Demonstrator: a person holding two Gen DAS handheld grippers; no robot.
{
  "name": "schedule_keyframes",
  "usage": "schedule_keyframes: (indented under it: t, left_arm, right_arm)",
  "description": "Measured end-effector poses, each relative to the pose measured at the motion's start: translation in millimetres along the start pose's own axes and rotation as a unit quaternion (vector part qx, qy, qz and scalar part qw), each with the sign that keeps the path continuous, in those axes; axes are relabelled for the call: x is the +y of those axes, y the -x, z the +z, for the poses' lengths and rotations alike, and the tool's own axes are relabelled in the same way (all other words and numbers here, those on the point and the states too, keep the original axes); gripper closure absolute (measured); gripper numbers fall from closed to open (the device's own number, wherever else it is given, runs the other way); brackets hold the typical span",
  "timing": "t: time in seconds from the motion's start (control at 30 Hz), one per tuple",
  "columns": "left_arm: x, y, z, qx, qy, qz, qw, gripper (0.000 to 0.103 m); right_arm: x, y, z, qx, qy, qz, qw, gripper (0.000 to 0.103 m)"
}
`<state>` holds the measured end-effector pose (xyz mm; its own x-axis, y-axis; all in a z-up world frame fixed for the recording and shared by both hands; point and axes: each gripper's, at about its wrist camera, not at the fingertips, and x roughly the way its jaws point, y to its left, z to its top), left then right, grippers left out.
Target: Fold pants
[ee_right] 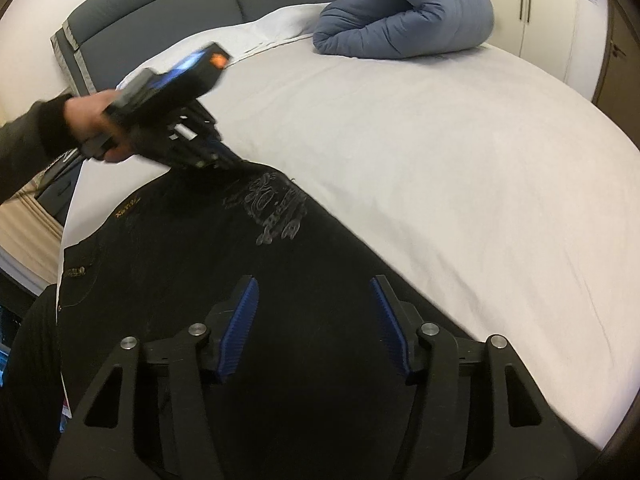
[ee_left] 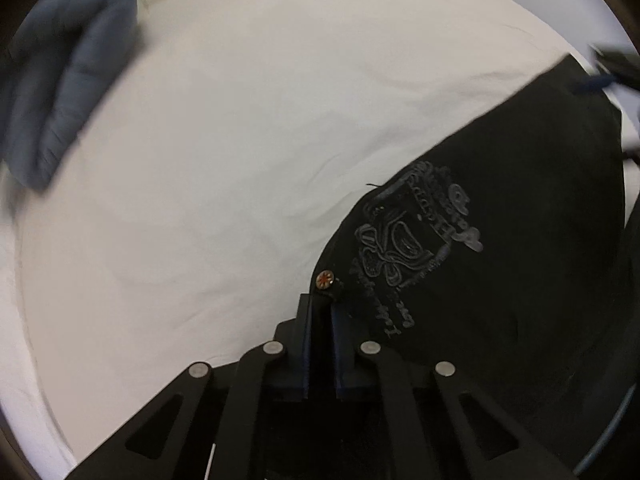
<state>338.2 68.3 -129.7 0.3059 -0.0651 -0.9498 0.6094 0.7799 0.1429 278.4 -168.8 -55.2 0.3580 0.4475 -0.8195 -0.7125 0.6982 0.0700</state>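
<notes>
Black pants [ee_right: 200, 280] with a grey printed crest [ee_right: 276, 208] lie spread on the white bed sheet [ee_right: 440, 140]. In the left wrist view the pants [ee_left: 500, 260] fill the right side, with a metal rivet [ee_left: 324, 279] at their near corner. My left gripper [ee_left: 320, 304] has its jaws together, pinching that corner beside the rivet. From the right wrist view, a hand [ee_right: 92, 128] holds the left gripper [ee_right: 226, 162] down at the pants' far edge. My right gripper [ee_right: 313, 280] hovers over the pants, jaws apart, blue pads [ee_right: 240, 324] clear of the cloth.
A rolled blue duvet [ee_right: 400, 12] lies at the far side of the bed, blurred at the upper left as the duvet [ee_left: 60, 92] in the left wrist view. A grey headboard [ee_right: 160, 12] stands behind. White wardrobe doors [ee_right: 560, 20] are at the right.
</notes>
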Motion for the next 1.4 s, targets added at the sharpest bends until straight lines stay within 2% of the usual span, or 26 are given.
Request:
schedule_keyframes:
  t: [0.1,0.3,0.37,0.53,0.67,0.93,0.97,1.0,1.07,1.3,1.4]
  left_arm:
    - [-25.7,26.0,-17.9,-0.039,-0.030,0.036,0.9981,0.097]
    - [-47.9,53.7,-41.8,-0.074,-0.048,0.058,0.9944,0.100]
    - [-55.8,67.8,-55.3,-0.085,-0.044,0.059,0.9936,0.100]
    - [-44.3,65.9,-56.5,-0.094,-0.034,0.049,0.9937,0.100]
    - [-41.6,64.2,-56.4,-0.097,-0.034,0.045,0.9936,0.100]
    - [-50.9,68.4,-65.4,-0.103,-0.036,0.042,0.9931,0.100]
    - [-50.7,67.9,-66.0,-0.103,-0.036,0.043,0.9932,0.100]
    - [-49.8,67.0,-66.3,-0.102,-0.034,0.042,0.9933,0.100]
    - [-49.4,65.6,-67.4,-0.101,-0.031,0.043,0.9934,0.100]
    - [-43.9,62.8,-69.9,-0.102,-0.013,0.040,0.9939,0.100]
    - [-44.6,63.7,-72.5,-0.102,-0.006,0.039,0.9940,0.100]
  right_arm:
    - [-1.8,-7.8,9.5,0.011,0.012,-0.002,1.000,0.050]
    - [-2.5,-32.8,21.8,0.047,0.030,-0.002,0.998,0.050]
    - [-0.9,-43.7,21.6,0.064,0.038,-0.003,0.997,0.051]
    - [10.4,-60.4,18.9,0.092,0.065,-0.003,0.994,0.068]
    - [15.5,-65.4,20.4,0.098,0.076,-0.019,0.992,0.070]
    - [-2.2,-86.6,34.5,0.133,0.065,-0.011,0.989,0.071]
    - [-1.5,-89.7,38.0,0.136,0.069,-0.008,0.988,0.075]
    - [0.3,-90.4,38.7,0.138,0.075,-0.008,0.988,0.088]
    - [4.2,-86.2,39.6,0.130,0.082,-0.014,0.988,0.095]
    - [15.2,-63.7,35.5,0.093,0.041,-0.016,0.995,0.101]
    - [35.5,-58.4,29.9,0.076,0.019,-0.020,0.997,0.101]
